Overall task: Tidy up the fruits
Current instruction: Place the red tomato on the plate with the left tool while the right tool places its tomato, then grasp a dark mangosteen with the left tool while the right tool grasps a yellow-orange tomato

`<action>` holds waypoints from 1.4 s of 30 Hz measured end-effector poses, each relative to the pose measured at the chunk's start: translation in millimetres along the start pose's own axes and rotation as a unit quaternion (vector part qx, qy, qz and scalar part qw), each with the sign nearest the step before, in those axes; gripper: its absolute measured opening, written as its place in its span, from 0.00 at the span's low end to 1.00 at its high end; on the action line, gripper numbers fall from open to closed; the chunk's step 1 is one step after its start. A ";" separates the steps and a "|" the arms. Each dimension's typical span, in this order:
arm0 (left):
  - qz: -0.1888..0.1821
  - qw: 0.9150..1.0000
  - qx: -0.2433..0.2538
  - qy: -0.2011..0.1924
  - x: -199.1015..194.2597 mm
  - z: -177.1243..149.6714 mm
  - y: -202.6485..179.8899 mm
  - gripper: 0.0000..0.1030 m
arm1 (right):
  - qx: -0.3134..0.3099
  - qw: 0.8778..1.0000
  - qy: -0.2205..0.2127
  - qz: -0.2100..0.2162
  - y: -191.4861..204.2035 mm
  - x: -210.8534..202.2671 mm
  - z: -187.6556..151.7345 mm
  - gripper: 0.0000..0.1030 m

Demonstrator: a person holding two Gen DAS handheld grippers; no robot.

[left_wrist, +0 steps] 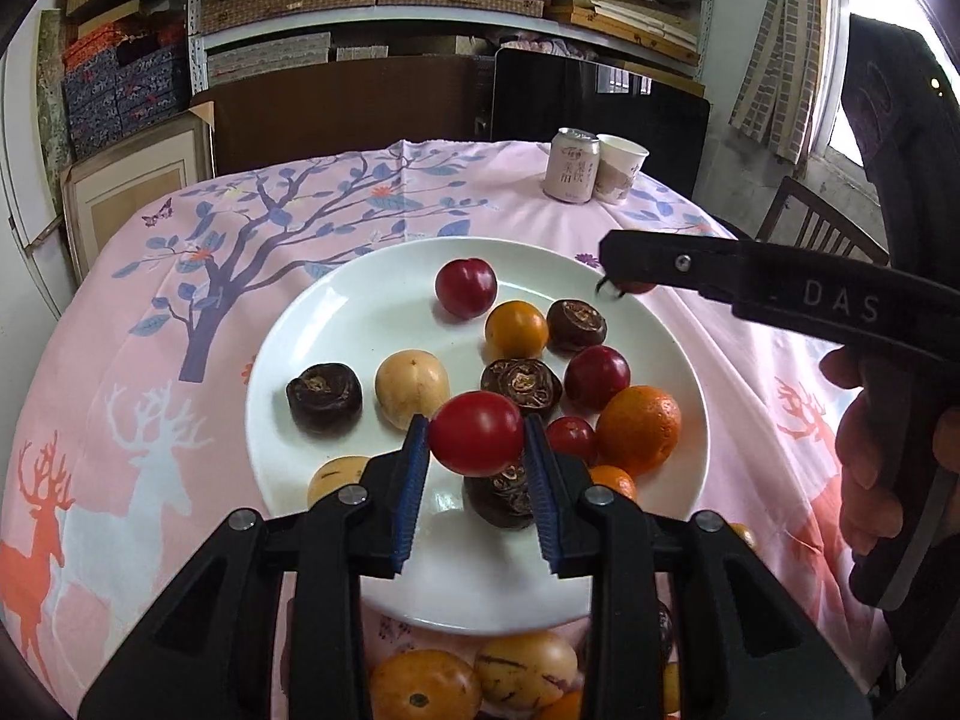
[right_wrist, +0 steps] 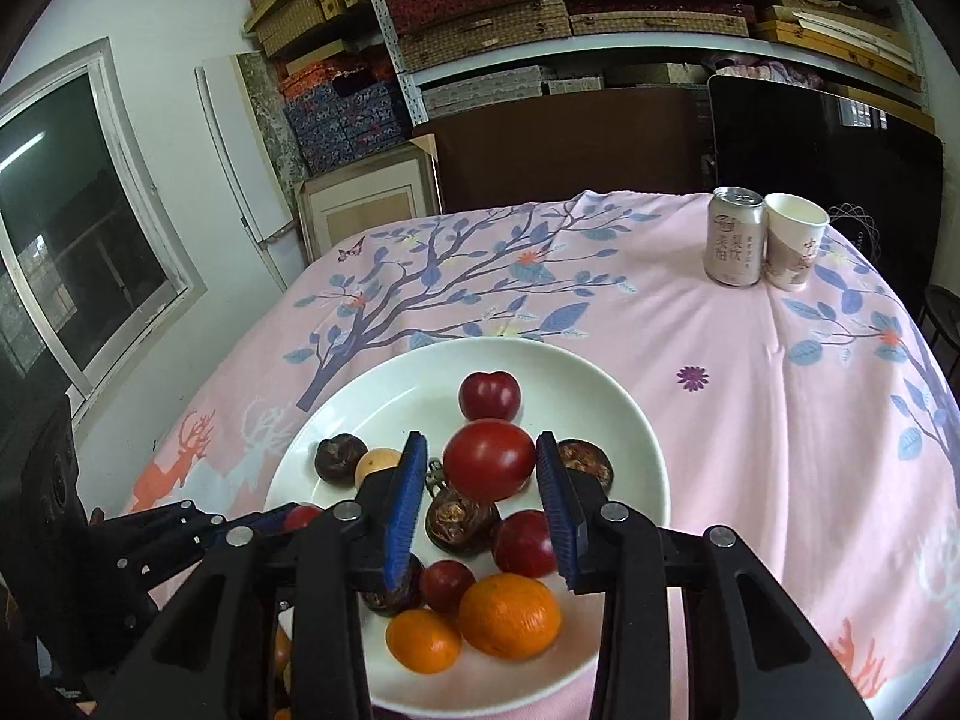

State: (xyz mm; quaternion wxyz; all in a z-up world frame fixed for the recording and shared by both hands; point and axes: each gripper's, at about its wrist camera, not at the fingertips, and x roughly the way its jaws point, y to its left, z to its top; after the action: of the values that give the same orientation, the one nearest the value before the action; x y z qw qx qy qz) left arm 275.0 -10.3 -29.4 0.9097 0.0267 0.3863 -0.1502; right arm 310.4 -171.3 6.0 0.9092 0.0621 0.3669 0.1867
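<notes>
White porcelain, the plate (left_wrist: 312, 324) sits on a pink tablecloth (left_wrist: 180, 276) and carries plums, oranges and dark water chestnuts. The left gripper (left_wrist: 477, 435) pinches a red plum (left_wrist: 476, 432) between its blue pads above the plate's near half. In the right wrist view the right gripper (right_wrist: 489, 465) stands with its pads apart, and a red tomato-like fruit (right_wrist: 489, 459) sits between them with a gap on each side, so I cannot tell whether it is gripped.

shelves (right_wrist: 600, 18) stacked with boxes on back wall | window (right_wrist: 72, 228) left, daylight | framed picture (right_wrist: 366, 204) leaning below | pink cloth on tabletop (right_wrist: 750, 372) | wooden chair (left_wrist: 804, 222) right
</notes>
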 end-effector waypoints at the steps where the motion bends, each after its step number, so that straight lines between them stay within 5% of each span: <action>1: 0.001 1.000 -0.006 0.000 2.0 0.3 2.1 0.43 | -0.001 1.000 -0.004 -0.003 2.1 2.8 0.2 0.51; 4: 0.006 0.999 -0.017 -0.027 -10.7 -1.8 7.6 0.60 | 0.006 1.000 -0.013 0.003 3.6 -0.6 -3.4 0.55; 11: -0.001 0.999 0.012 -0.043 -55.8 -39.0 -0.5 0.61 | 0.037 0.999 -0.019 0.014 -13.1 -41.2 -47.2 0.61; 18: 0.010 0.999 0.044 0.012 -76.5 -105.9 -7.9 0.61 | 0.060 0.998 -0.020 -0.009 -36.8 -68.8 -113.7 0.67; 26: 0.034 0.997 0.039 0.049 -67.6 -132.9 -5.8 0.61 | 0.109 0.994 -0.006 0.008 -61.8 -66.6 -132.4 0.67; 33: 0.028 0.996 0.036 0.076 -44.0 -122.8 -10.8 0.55 | 0.124 0.992 0.010 0.020 -66.9 -60.9 -136.4 0.67; 35: 0.018 0.996 0.036 0.074 -44.2 -122.5 -12.4 0.39 | 0.120 0.992 0.016 0.021 -65.5 -59.4 -136.8 0.67; 42: -0.022 0.999 -0.012 0.036 -58.5 -123.4 -2.2 0.39 | 0.088 0.995 0.042 0.007 -52.0 -52.0 -135.1 0.61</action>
State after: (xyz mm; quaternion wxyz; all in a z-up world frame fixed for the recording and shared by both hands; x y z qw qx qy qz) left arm 150.2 22.7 -74.1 0.8920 0.0129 0.4206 -0.1650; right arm 198.0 -242.5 -71.2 0.8828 0.1363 0.4192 0.1626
